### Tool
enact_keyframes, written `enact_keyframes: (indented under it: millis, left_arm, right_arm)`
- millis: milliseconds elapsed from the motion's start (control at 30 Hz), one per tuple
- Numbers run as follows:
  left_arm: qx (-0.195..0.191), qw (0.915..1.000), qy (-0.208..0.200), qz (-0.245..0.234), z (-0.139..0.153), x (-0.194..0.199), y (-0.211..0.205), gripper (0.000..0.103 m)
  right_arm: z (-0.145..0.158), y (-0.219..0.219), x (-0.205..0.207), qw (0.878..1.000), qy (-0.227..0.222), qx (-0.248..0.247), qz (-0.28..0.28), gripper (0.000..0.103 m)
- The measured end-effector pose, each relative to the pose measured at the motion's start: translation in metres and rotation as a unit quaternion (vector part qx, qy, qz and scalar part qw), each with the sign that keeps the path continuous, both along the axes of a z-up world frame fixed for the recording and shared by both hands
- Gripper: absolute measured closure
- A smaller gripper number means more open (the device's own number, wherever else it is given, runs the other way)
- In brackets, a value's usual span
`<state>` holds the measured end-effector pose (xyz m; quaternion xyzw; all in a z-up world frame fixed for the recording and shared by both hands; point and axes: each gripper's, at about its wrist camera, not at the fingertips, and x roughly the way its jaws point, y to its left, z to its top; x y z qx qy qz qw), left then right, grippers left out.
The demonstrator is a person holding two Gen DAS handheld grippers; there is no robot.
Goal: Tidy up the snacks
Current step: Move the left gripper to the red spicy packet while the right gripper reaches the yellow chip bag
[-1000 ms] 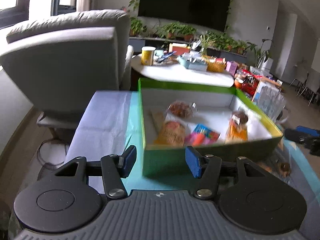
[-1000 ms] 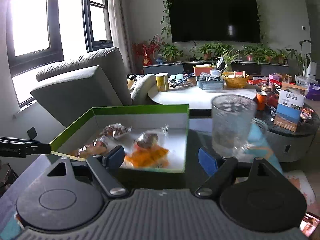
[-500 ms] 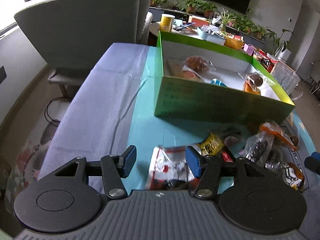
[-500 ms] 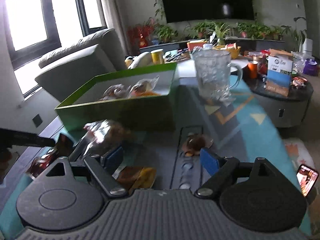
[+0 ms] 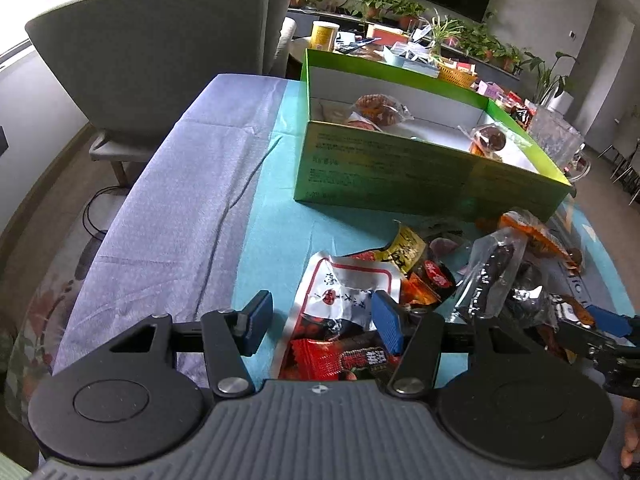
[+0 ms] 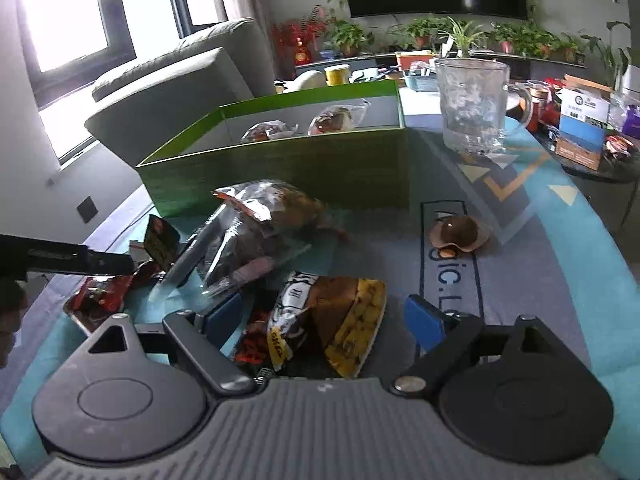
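Observation:
A green box [image 5: 420, 176] with white inside stands on the teal cloth and holds a few wrapped snacks [image 5: 378, 108]. In front of it lies a loose pile of packets. My left gripper [image 5: 322, 322] hangs open just over a white-and-red bag [image 5: 344, 292], with nothing between its pads. A yellow packet [image 5: 406, 246] and a clear bag of dark pieces [image 5: 492, 276] lie beyond it. My right gripper [image 6: 324, 318] is open above a yellow-brown packet [image 6: 332, 320], which lies between the pads without touching them. The green box [image 6: 280, 172] stands behind the clear bag [image 6: 256, 240].
A glass mug [image 6: 472, 108] stands right of the box, and a brown wrapped sweet [image 6: 458, 234] lies alone on the mat. A grey armchair [image 5: 160, 52] sits past the table's left edge with its purple cloth [image 5: 172, 216]. A cluttered round table [image 6: 580, 128] is behind.
Both views have tipped down from the green box to the packets in front of it. Both grippers came lower and nearer the pile, their jaws as wide as before.

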<state>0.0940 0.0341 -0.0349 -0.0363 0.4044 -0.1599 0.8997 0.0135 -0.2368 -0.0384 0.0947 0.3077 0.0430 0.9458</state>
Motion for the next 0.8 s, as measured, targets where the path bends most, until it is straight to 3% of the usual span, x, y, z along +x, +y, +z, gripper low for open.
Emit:
enact_keyframes:
  millis: [167, 233, 367, 633, 800]
  left_arm:
    - [-0.010, 0.9998, -0.005, -0.019, 0.003, -0.002, -0.002, 0.049]
    - [-0.004, 0.9994, -0.005, -0.033, 0.001, 0.000, -0.006, 0.043]
    - [0.022, 0.9986, -0.007, -0.048, -0.002, 0.002, -0.013, 0.042]
    - [0.025, 0.9983, -0.001, -0.053, 0.000, 0.008, -0.007, 0.041]
    - [0.021, 0.9975, -0.015, -0.066, -0.004, 0.004, -0.008, 0.033]
  right_arm:
    - [-0.004, -0.002, -0.002, 1.000, 0.006, 0.006, -0.004, 0.058]
    - [-0.005, -0.001, -0.003, 1.000, 0.006, 0.004, -0.003, 0.058]
    - [-0.005, 0.001, -0.003, 1.000, 0.006, 0.005, 0.000, 0.058]
    - [-0.005, 0.005, -0.002, 1.000, 0.007, -0.005, 0.003, 0.058]
    - [-0.004, 0.008, -0.001, 1.000, 0.008, -0.010, 0.007, 0.058]
